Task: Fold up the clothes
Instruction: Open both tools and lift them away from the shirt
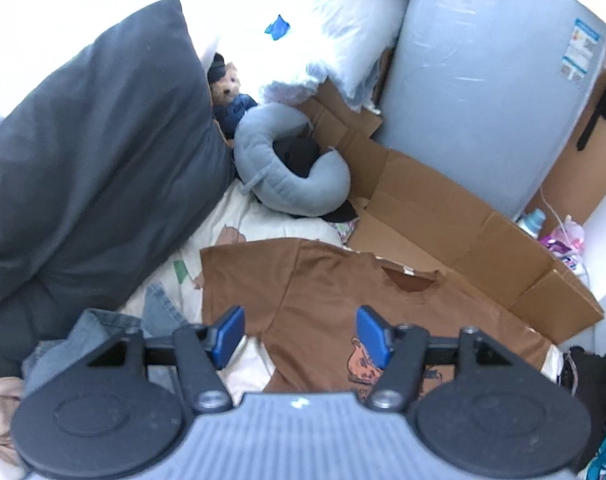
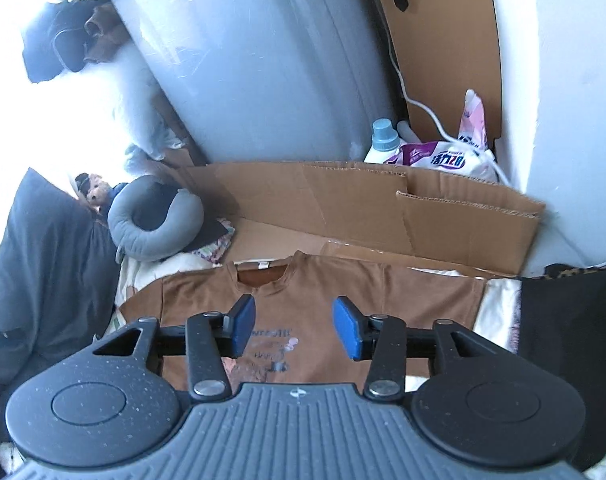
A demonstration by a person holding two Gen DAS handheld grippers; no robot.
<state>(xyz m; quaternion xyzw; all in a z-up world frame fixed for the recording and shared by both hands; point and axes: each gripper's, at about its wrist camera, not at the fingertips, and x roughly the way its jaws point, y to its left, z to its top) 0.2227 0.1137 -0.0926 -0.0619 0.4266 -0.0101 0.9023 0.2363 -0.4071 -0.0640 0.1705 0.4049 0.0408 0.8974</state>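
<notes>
A brown T-shirt (image 1: 323, 292) with an orange print lies spread flat on the pale bed sheet, collar toward the cardboard. The right wrist view shows the same T-shirt (image 2: 323, 292) front up, sleeves out to both sides. My left gripper (image 1: 301, 338) hovers above the shirt's left sleeve and chest, blue pads apart, nothing between them. My right gripper (image 2: 295, 328) hangs over the chest print below the collar, open and empty too. Neither gripper touches the cloth.
Flattened cardboard (image 1: 443, 216) lies behind the shirt. A grey neck pillow (image 1: 287, 160), a plush toy (image 1: 229, 92) and a dark grey pillow (image 1: 95, 140) sit at the left. Denim jeans (image 1: 103, 328) lie left of the shirt. A wrapped grey mattress (image 2: 263, 60), a detergent bottle (image 2: 381, 140) and a bag (image 2: 443, 160) stand behind.
</notes>
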